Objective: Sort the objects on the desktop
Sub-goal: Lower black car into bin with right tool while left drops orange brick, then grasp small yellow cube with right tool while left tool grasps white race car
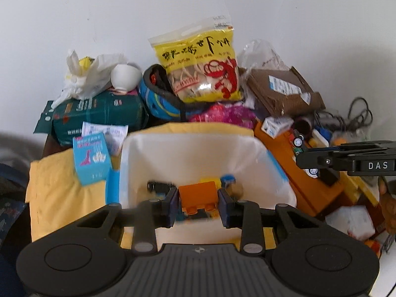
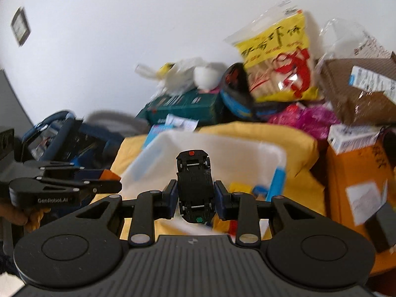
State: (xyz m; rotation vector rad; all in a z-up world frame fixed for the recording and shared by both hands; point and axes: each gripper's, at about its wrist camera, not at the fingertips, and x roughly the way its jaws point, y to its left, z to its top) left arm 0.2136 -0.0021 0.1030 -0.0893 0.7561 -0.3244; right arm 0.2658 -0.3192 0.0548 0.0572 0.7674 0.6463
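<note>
At the lower centre of the left wrist view, the left claw (image 1: 198, 201) is clenched on an orange plastic building brick (image 1: 198, 195), blocky with round studs along its lower edge, held over the open mouth of a white plastic bin (image 1: 272, 168) with smooth, slightly translucent walls. Inside the bin lie a small black toy, a yellow block and a blue-capped piece, all blurred. The bin sits on a soft yellow cloth (image 1: 57, 188), where a light-blue cardboard box (image 1: 91, 158) stands at the left of the frame. In the right wrist view, the right claw (image 2: 195, 195) grips a black toy car (image 2: 194, 185) turned underside up, its ribbed chassis, metal axles, and red and green dots showing, in front of the same bin (image 2: 153, 158). Only this view shows a grey framed plate (image 2: 21, 26) on the wall at upper left and the left claw from the side at left, the orange brick (image 2: 109, 174) poking from its tips. Both views share the glossy yellow snack bag (image 1: 198, 61) at upper centre, leaning on a crinkled brown paper parcel (image 1: 284, 91); the left view alone shows tangled black cables (image 1: 356, 116) at far right.
</note>
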